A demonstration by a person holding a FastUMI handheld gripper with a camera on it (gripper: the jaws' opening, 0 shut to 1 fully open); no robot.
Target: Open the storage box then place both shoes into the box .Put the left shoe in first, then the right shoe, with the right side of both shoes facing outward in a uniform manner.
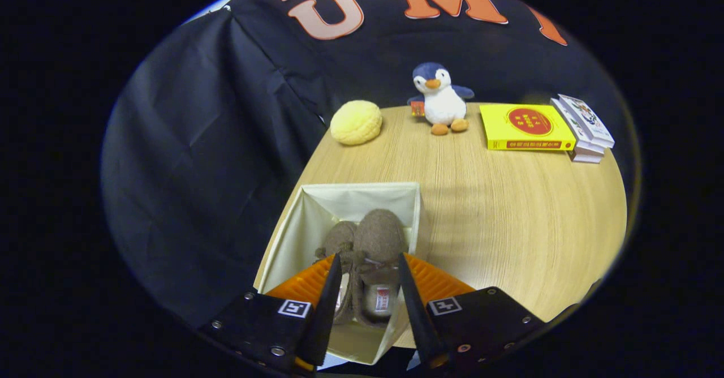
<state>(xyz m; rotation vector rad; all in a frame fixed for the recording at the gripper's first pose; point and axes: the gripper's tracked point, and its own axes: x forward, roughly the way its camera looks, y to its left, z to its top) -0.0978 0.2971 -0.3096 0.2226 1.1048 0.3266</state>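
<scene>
We find the cream fabric storage box (294, 242) open at the top, standing on the round light wooden table (509, 219) directly under and just ahead of our gripper (367, 287). Inside it lie two brown felt lace-up shoes, side by side and touching: the shoe on our left (338, 237) sits partly hidden behind the other, and the shoe on our right (380, 236) shows its rounded toe, laces and a pale insole with a small label. We judge the task close to finished, since the box is open and both shoes are in it; what remains, as far as we can tell, is only to draw the gripper away. Which shoe is the left one and which the right we cannot tell from here. Both shoes have their long axes running away from us, toes pointing beyond the fingers toward the far wall of the box and heels near us. The fingers stand apart at a moderate gap, straddling the heel end of the nearer shoe from above; we see no pressing contact, so we judge that they hold nothing.
</scene>
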